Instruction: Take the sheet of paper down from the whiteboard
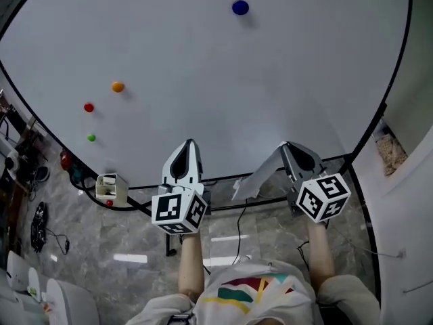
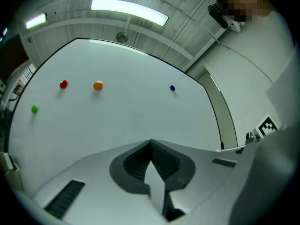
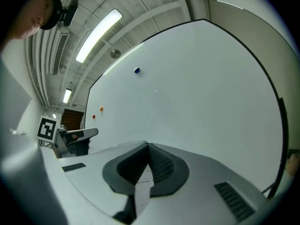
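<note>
The whiteboard (image 1: 203, 59) fills the head view, with a blue magnet (image 1: 240, 7) high up and orange (image 1: 118, 87), red (image 1: 88, 107) and green (image 1: 90, 138) magnets at the left. No sheet is on it. My right gripper (image 1: 287, 145) is shut on the sheet of paper (image 1: 256, 180), which hangs edge-on down to the left, off the board. In the right gripper view the printed paper (image 3: 143, 186) runs between the closed jaws of that gripper (image 3: 147, 145). My left gripper (image 1: 189, 144) is shut by the board's lower edge, apart from the sheet. A pale sliver shows between the left gripper's (image 2: 151, 142) pads; what it is I cannot tell.
A small white box (image 1: 108, 187) sits on the board's bottom frame at the left. Below are a grey tiled floor with cables (image 1: 238, 229) and the board's stand. A pale wall (image 1: 413, 114) borders the board on the right.
</note>
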`<state>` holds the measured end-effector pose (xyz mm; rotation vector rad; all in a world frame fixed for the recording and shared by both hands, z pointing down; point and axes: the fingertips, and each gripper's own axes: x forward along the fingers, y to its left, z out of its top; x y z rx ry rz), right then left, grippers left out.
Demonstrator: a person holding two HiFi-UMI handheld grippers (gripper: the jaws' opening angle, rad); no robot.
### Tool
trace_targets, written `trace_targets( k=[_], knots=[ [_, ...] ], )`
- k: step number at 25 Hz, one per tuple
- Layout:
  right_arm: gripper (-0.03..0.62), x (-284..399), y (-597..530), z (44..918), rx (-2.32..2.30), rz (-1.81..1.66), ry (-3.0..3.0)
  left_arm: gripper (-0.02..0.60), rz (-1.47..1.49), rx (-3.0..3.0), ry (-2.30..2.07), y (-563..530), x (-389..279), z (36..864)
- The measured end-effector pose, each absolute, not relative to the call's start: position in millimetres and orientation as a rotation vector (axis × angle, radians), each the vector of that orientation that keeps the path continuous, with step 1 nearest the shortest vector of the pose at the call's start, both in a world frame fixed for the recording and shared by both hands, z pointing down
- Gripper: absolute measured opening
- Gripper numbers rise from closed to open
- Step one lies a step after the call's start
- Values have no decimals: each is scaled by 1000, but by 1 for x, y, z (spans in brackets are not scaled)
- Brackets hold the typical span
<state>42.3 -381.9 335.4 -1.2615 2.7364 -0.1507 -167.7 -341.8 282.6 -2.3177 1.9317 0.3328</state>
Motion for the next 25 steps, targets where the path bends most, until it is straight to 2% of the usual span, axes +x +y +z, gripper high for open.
trace_targets(
  k=[7,25],
  knots=[
    [14,33,-386,359,-1377,-101,2777,44,281,-2314,2007,-336,-181,320],
    [14,18,-394,357,-1352,-83,2786,44,220,-2340,2020,-346,-194,337]
  ],
)
